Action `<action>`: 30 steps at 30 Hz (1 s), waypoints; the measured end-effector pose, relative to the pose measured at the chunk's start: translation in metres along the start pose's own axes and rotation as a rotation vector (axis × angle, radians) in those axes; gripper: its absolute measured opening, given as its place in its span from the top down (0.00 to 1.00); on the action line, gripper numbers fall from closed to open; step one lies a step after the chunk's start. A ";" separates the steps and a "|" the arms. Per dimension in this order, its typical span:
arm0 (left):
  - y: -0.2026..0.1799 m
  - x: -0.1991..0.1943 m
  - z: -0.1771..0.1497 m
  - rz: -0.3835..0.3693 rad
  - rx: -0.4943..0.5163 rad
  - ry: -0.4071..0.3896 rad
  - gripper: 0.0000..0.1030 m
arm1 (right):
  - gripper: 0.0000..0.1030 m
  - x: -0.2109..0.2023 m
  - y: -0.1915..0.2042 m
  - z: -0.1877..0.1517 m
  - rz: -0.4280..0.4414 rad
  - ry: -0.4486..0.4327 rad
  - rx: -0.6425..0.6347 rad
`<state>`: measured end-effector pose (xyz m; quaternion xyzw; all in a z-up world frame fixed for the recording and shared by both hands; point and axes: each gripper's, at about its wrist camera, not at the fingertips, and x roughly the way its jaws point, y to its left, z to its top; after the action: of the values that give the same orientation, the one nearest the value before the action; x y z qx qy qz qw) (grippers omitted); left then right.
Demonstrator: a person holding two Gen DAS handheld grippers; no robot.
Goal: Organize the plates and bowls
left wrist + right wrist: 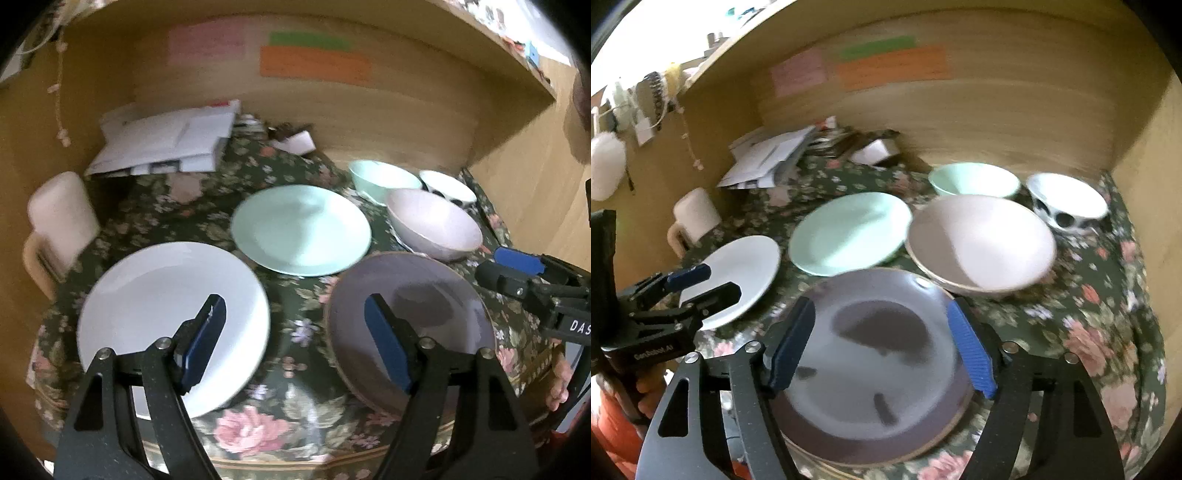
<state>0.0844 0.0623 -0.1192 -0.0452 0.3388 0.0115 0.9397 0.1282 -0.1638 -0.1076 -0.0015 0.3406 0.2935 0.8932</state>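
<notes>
On top of a table covered with a dark green floral cloth (295, 376), tucked into a wooden nook, the dishes sit spread out in two loose groups. Up front there's a white plate (162, 317) on the left and a greyish-purple plate (424, 295) on the right, with a mint green plate (301, 229) just behind and between them. Further back on the right are three bowls close together: a pale pink bowl (979, 240), a mint bowl (973, 179) and a small white bowl with dark spots (1067, 201).

Left gripper (295, 339) hangs above the table with its jaws spread wide and nothing between them; one blue pad lines up over the white plate, the other over the purple one, but neither is gripped. Right gripper (881, 343) is likewise wide open and empty, hovering right over the purple plate, which looks like it's lying flat on the cloth.

Off to the back left there's a messy pile of papers (166, 144) and a cream mug (690, 218). Colored sticky notes (890, 64) are stuck on the back wall. Everything's a bit blurry.
</notes>
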 end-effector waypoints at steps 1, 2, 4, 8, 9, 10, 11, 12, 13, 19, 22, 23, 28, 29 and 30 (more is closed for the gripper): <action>0.004 -0.003 0.001 0.006 -0.008 -0.006 0.22 | 0.30 0.003 0.005 0.003 0.012 0.001 -0.010; 0.008 -0.005 0.001 0.013 -0.017 -0.012 0.16 | 0.29 0.005 0.008 0.004 0.021 0.001 -0.015; 0.019 -0.010 0.000 0.032 -0.038 -0.033 0.13 | 0.28 0.011 0.016 0.008 0.043 0.003 -0.027; 0.037 -0.015 -0.003 0.083 -0.053 -0.041 0.13 | 0.28 0.025 0.032 0.013 0.081 0.016 -0.050; 0.044 -0.016 -0.005 0.094 -0.062 -0.036 0.13 | 0.28 0.029 0.036 0.014 0.089 0.023 -0.055; 0.048 -0.016 -0.006 0.102 -0.068 -0.033 0.13 | 0.28 0.033 0.040 0.016 0.097 0.031 -0.061; 0.053 -0.016 -0.007 0.110 -0.074 -0.029 0.13 | 0.28 0.036 0.044 0.017 0.103 0.037 -0.067; 0.059 -0.016 -0.010 0.122 -0.082 -0.025 0.13 | 0.28 0.040 0.049 0.018 0.110 0.046 -0.075; 0.063 -0.015 -0.011 0.131 -0.087 -0.021 0.13 | 0.28 0.042 0.052 0.018 0.114 0.054 -0.082; 0.095 -0.007 -0.019 0.181 -0.135 0.015 0.13 | 0.28 0.063 0.070 0.022 0.140 0.126 -0.127; 0.110 -0.002 -0.023 0.209 -0.156 0.027 0.13 | 0.28 0.075 0.080 0.025 0.136 0.154 -0.153; 0.115 0.000 -0.025 0.222 -0.158 0.029 0.13 | 0.28 0.078 0.082 0.026 0.136 0.163 -0.158; 0.134 0.010 -0.032 0.239 -0.182 0.059 0.13 | 0.28 0.100 0.093 0.028 0.151 0.218 -0.166; 0.139 0.012 -0.034 0.238 -0.192 0.067 0.13 | 0.28 0.104 0.095 0.028 0.155 0.227 -0.166; 0.144 0.014 -0.036 0.237 -0.205 0.075 0.13 | 0.28 0.109 0.097 0.028 0.160 0.235 -0.166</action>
<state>0.0645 0.2026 -0.1666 -0.1012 0.3737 0.1550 0.9089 0.1588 -0.0207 -0.1329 -0.0826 0.4165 0.3887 0.8177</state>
